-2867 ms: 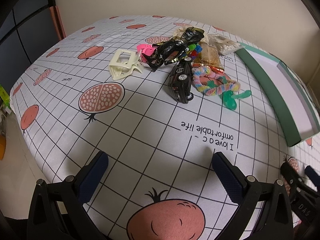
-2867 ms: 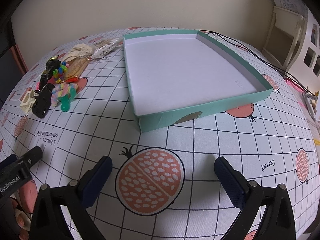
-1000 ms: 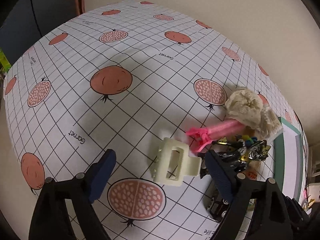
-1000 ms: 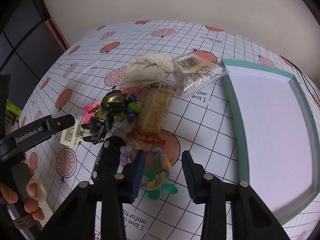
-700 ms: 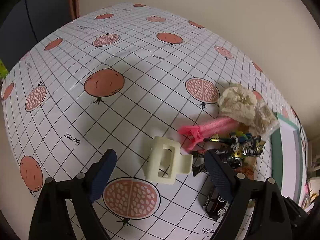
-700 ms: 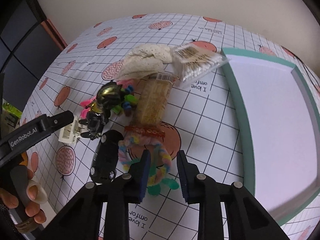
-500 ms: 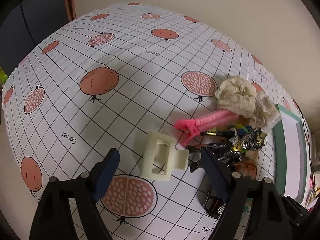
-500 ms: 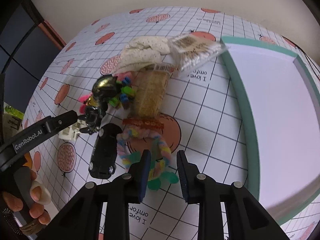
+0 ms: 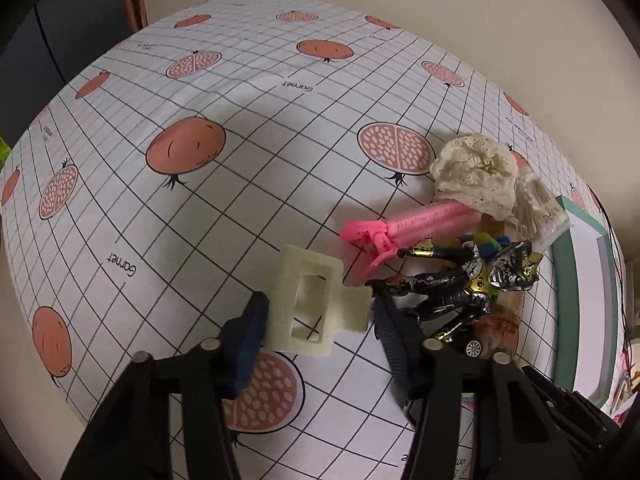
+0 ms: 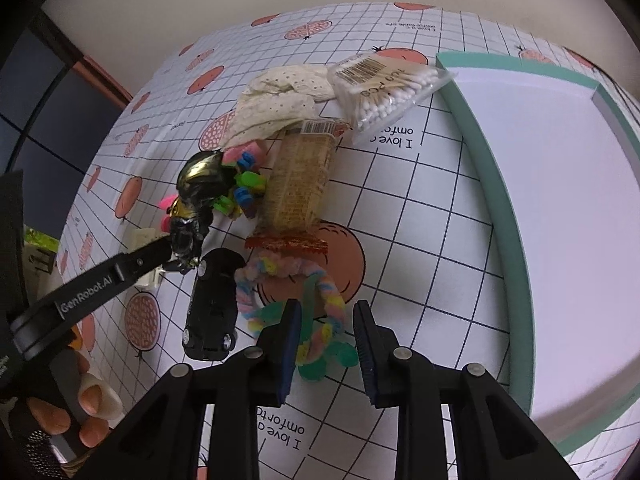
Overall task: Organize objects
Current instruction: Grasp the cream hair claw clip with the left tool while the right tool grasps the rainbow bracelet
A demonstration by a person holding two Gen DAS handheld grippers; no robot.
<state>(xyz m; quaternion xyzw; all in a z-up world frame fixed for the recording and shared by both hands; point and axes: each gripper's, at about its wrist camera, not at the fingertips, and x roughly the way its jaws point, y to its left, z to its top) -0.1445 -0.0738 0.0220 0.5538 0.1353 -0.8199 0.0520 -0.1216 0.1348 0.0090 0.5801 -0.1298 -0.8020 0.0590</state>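
Cream plastic hair claw [image 9: 316, 304] lies on the pomegranate-print tablecloth [image 9: 224, 184] between the half-open fingers of the left gripper [image 9: 320, 320], which should close squarely on its frame without catching the black-and-gold action figure [image 9: 460, 284] just beside. The right gripper [image 10: 326, 332], narrowly open, straddles the pastel chenille loop [image 10: 296, 296] over a green toy. Only the right wrist view shows the empty teal tray [image 10: 508, 240], the black toy car [image 10: 214, 304] and the person's hand [image 10: 80, 412]; the left view shows the claw clearly.

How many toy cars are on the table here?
1. A black toy car lies beside the pastel fuzzy ring, just left of the right hand-held gripper. Another could be hidden under the pile.
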